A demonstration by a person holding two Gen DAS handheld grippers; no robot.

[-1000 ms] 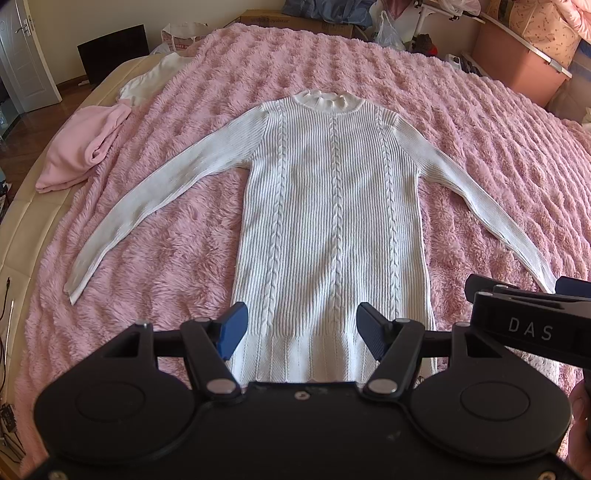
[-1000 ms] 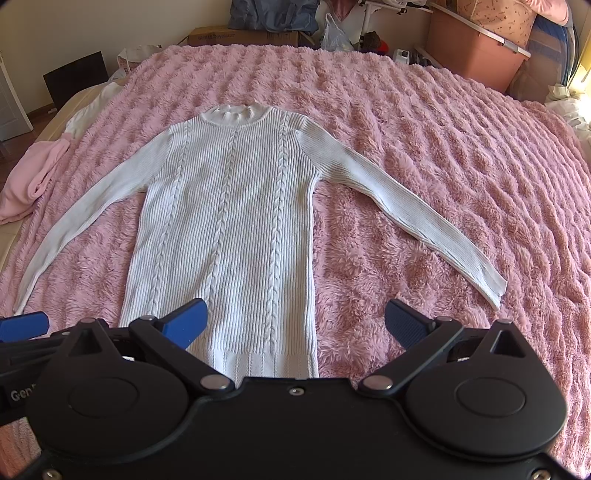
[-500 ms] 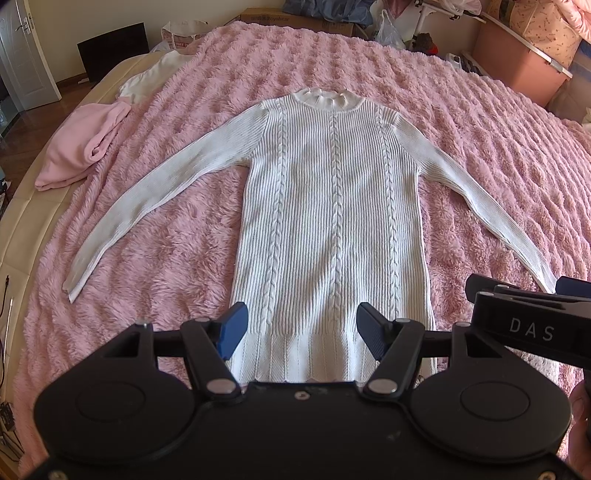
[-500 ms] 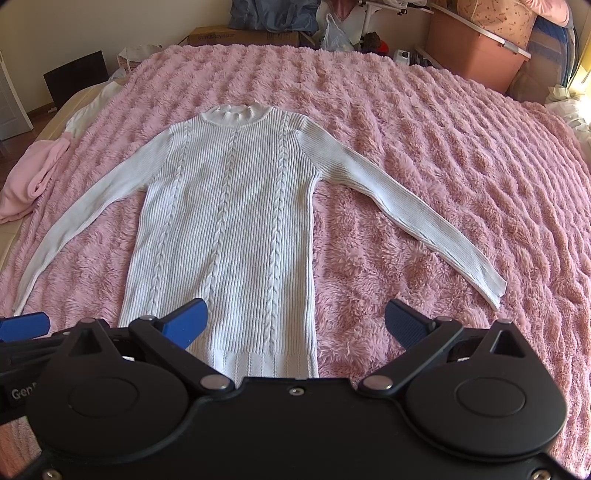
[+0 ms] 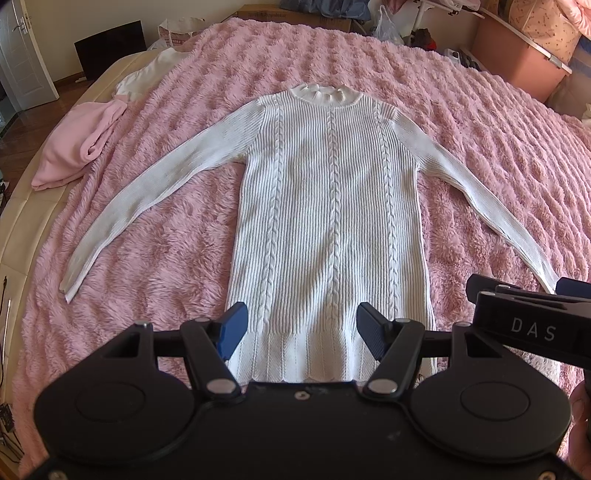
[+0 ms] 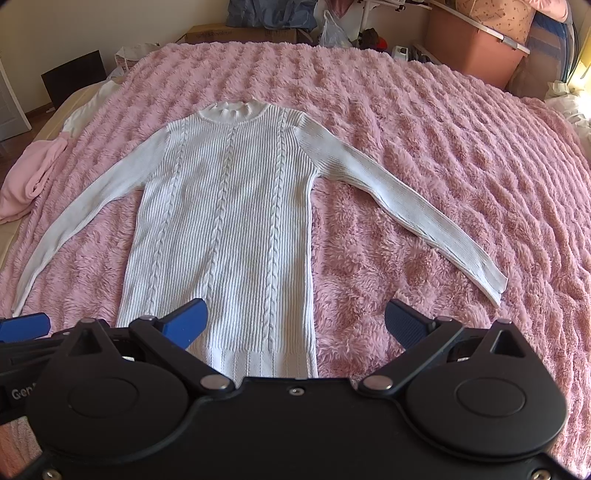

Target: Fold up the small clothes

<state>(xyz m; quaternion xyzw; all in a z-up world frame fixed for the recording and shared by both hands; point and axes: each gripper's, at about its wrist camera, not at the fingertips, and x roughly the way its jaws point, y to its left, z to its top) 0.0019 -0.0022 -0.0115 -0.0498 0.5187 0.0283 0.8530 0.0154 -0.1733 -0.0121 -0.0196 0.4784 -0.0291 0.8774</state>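
Note:
A white cable-knit sweater (image 5: 328, 221) (image 6: 229, 229) lies flat on the pink fluffy blanket (image 5: 461, 129), collar away from me, both sleeves spread outward. My left gripper (image 5: 301, 332) hovers open above the hem, nothing between its blue pads. My right gripper (image 6: 295, 325) is open wide over the hem's right corner and the blanket beside it, holding nothing. In the left wrist view the right gripper's body (image 5: 532, 325) shows at the right edge, near the right cuff (image 6: 495, 288). The left cuff (image 5: 70, 284) lies far left.
A crumpled pink garment (image 5: 77, 151) and a white one (image 5: 147, 77) lie at the bed's left edge. Behind the bed stand cardboard boxes (image 6: 240, 35), a pink storage bin (image 6: 476, 55) and a dark panel (image 5: 109, 46). The blanket (image 6: 461, 147) is bare on the right.

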